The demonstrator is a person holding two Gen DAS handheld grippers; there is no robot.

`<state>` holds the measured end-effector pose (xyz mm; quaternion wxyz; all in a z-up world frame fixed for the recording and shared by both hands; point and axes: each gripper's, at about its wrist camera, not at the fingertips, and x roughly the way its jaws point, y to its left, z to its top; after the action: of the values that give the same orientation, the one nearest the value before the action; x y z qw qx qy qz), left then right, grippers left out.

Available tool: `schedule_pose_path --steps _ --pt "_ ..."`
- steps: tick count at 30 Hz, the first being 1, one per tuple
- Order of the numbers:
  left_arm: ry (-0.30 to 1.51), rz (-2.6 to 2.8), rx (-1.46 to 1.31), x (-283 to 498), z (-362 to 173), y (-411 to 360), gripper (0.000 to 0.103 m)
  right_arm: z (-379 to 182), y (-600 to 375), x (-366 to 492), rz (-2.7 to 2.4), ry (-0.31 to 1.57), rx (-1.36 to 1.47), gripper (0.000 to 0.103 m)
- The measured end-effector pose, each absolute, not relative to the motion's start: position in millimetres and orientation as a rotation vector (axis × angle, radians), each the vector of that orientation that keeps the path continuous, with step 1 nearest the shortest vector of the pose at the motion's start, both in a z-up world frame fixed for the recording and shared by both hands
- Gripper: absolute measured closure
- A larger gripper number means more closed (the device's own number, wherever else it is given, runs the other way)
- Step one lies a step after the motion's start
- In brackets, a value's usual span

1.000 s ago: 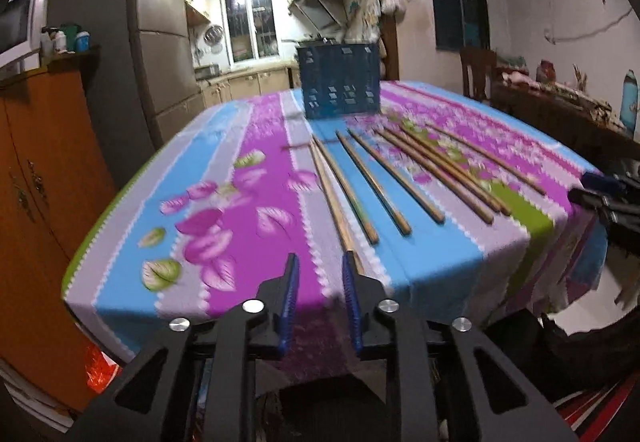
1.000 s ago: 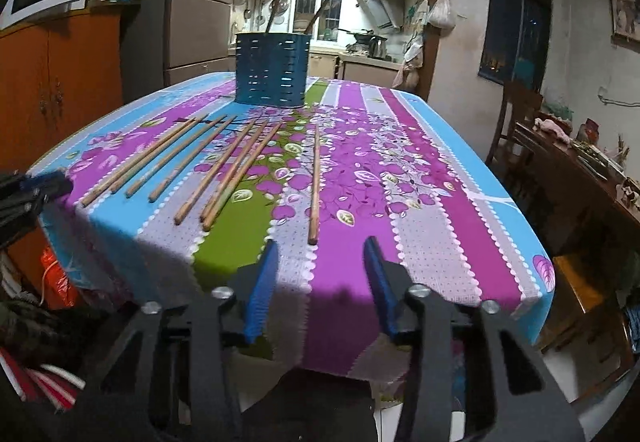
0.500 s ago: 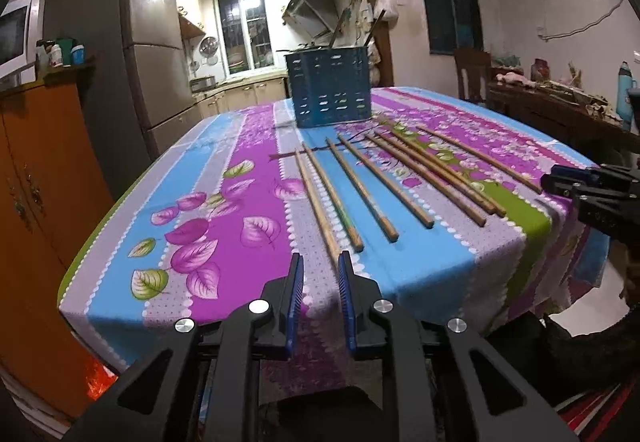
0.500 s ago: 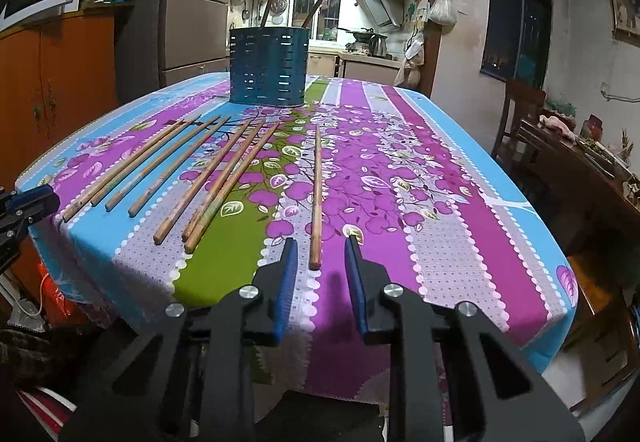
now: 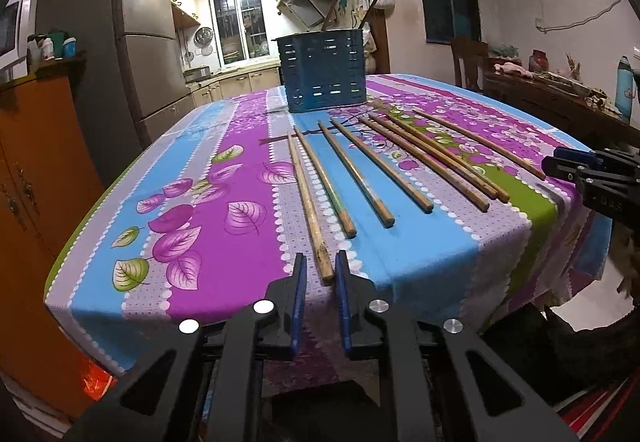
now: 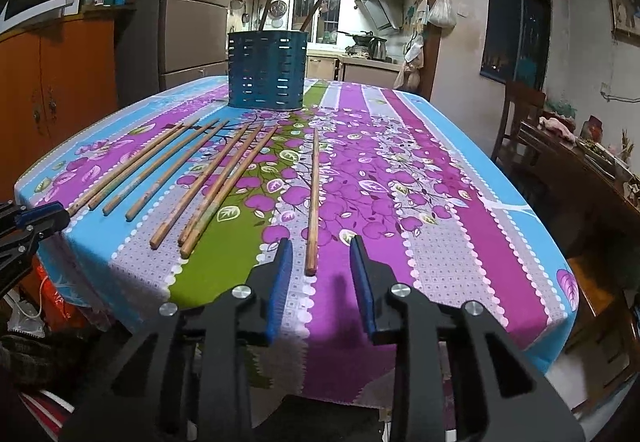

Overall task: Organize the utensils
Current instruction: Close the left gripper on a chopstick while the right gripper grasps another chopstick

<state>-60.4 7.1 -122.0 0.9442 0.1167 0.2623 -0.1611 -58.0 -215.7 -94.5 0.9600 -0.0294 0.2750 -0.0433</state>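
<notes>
Several wooden chopsticks lie side by side on the striped floral tablecloth (image 5: 200,202). A blue perforated holder (image 5: 325,74) stands behind them with two sticks poking out. My left gripper (image 5: 321,258) is low at the table's front edge. Its jaws are closing around the near end of the leftmost chopstick (image 5: 308,202), and the pads do not touch it. My right gripper (image 6: 321,244) straddles the near end of the lone rightmost chopstick (image 6: 314,194). Its jaws are opening and stand clear of the wood. The holder (image 6: 267,70) is far beyond.
An orange cabinet (image 5: 32,162) and a steel fridge (image 5: 148,62) stand left of the table. A wooden chair (image 6: 520,114) and a cluttered side table (image 6: 580,162) are on the right. Each gripper shows at the edge of the other's view.
The left jaws have narrowed, and the leftmost chopstick's end now lies between them. The right jaws narrowed, then widened again, and now straddle the lone chopstick's end.
</notes>
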Motion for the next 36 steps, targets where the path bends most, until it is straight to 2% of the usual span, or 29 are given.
schedule_pose_path --steps 5,8,10,14,24,36 --pt "0.531 -0.329 0.244 -60.7 -122.2 6.8 0.093 -101.2 -214.4 -52.0 -0.074 0.578 -0.076 0.075" --pt "0.531 -0.329 0.245 -60.8 -122.0 6.1 0.093 -102.1 -214.8 -51.5 -0.053 0.58 -0.064 0.083" --pt "0.532 -0.329 0.246 -61.1 -121.9 5.7 0.093 -102.1 -215.0 -51.0 -0.039 0.583 -0.06 0.093" --pt "0.535 -0.333 0.246 -60.4 -122.1 6.0 0.093 -102.1 -221.1 -49.3 0.001 0.593 -0.004 0.098" --pt "0.522 -0.325 0.224 -57.9 -121.1 11.7 0.095 -99.9 -225.2 -50.3 -0.006 0.582 0.069 0.098" --pt "0.442 -0.288 0.22 -55.9 -96.5 25.2 0.095 -70.3 -234.7 -52.1 -0.043 0.502 0.055 0.098"
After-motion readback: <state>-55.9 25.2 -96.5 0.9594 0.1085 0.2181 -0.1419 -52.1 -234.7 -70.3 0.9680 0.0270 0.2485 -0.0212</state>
